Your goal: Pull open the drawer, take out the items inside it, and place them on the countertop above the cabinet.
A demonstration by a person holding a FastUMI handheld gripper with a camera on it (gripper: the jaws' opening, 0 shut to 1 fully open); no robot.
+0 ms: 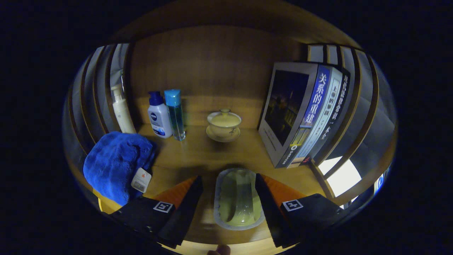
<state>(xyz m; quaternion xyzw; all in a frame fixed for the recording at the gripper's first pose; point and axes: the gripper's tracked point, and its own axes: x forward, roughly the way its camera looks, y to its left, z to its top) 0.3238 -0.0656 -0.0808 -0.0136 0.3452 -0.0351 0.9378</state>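
A small clear-rimmed packet with a yellow-green item [238, 202] lies flat on the wooden countertop [198, 156], between the fingers of my gripper [228, 179]. The left finger [187, 202] stands apart from the packet, with a strip of bare wood between them. The right finger [267, 203] runs close along the packet's right edge; I cannot tell whether it touches. The gripper is open and hovers low over the countertop's front part.
A blue towel [115, 163] with a tag is bunched at the left. Behind it stand a white pump bottle [122, 109], a white-and-blue bottle [159, 115] and a blue-capped clear bottle [175, 113]. A lidded tea bowl [223, 124] sits beyond the fingers. Upright books [304, 113] lean at the right.
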